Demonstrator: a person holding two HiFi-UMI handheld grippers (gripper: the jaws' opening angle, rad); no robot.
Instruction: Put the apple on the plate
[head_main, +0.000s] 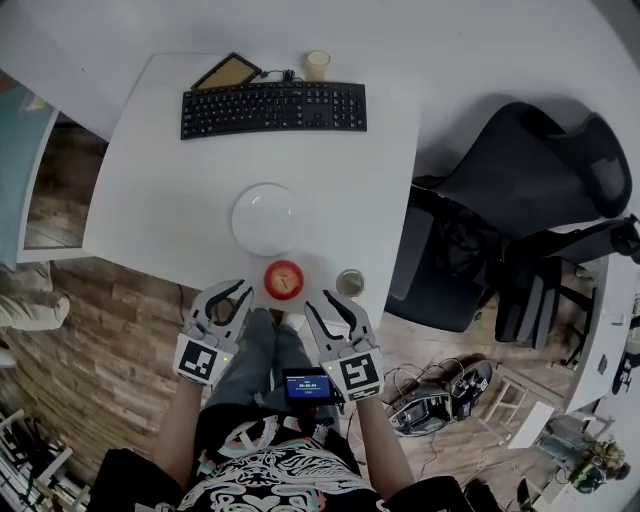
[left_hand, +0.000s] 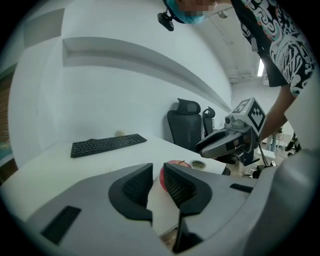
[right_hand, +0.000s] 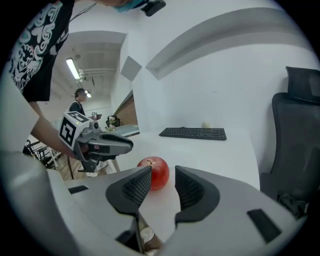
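The red apple (head_main: 284, 279) is sitting at the near edge of the bench (head_main: 150, 200), just near of the white plate (head_main: 265, 218) & not on it. The left hand-held gripper (head_main: 230, 296) is hanging near-left of the apple, jaws only a bit apart w/ nothing in them. The right hand-held gripper (head_main: 330, 305) is hanging near-right, jaws wider apart & empty.

I count: one round red apple (head_main: 284, 279), one round white plate (head_main: 265, 218), one black keyboard (head_main: 273, 108), one pale cup (head_main: 318, 65), one black office chair (head_main: 520, 190).
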